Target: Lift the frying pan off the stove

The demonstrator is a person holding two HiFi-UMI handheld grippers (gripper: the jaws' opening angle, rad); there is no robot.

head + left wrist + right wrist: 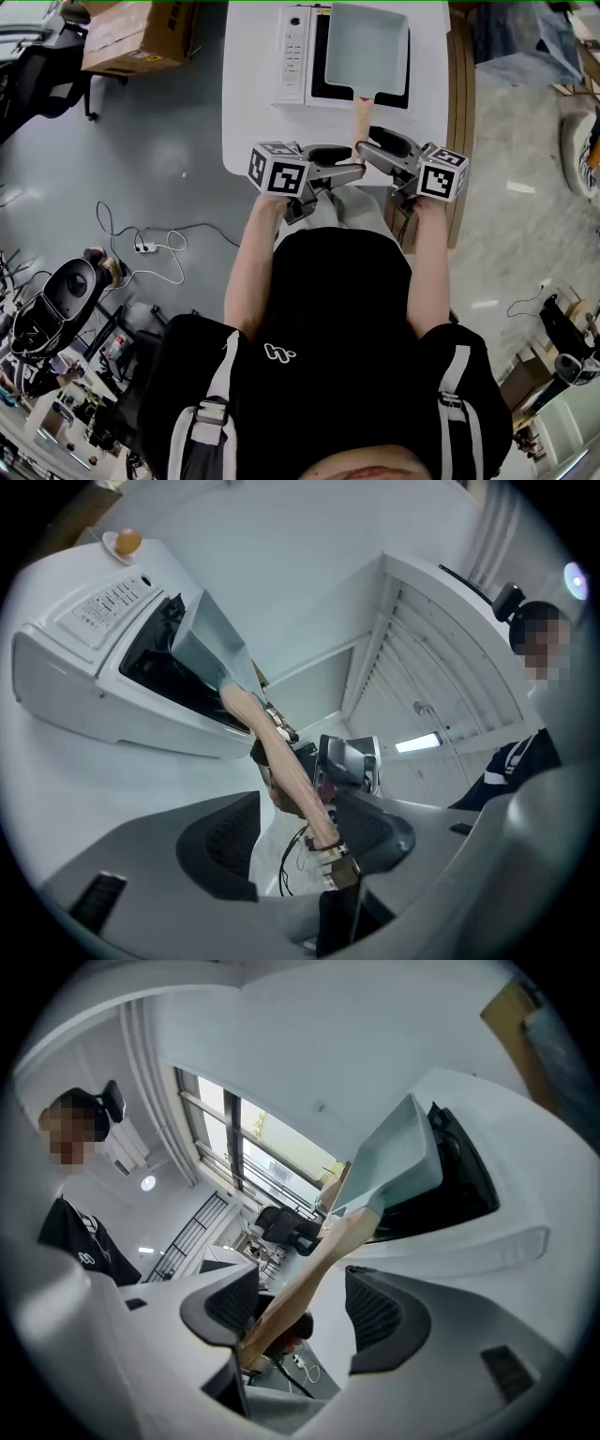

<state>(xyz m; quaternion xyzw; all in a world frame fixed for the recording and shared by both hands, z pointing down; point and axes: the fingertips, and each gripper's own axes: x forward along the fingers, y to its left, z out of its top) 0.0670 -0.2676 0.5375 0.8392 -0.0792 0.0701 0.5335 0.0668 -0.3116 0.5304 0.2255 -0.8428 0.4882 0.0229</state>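
Note:
A pale square frying pan (366, 47) sits over the black top of a white stove (295, 56), its wooden handle (360, 117) pointing toward me. My left gripper (349, 161) and right gripper (370, 141) meet at the handle's near end. In the left gripper view the handle (281, 761) runs between the wide-apart jaws of the left gripper (300, 832), close to the right one, up to the pan (211, 639). The right gripper (300, 1312) is open too, and the handle (309, 1274) passes nearer its left jaw. I see no squeeze on it.
The stove stands at the far end of a white table (253, 112). A wooden panel (459, 112) runs along the table's right side. A cardboard box (141, 33) and a cable with a power strip (145, 246) lie on the floor to the left.

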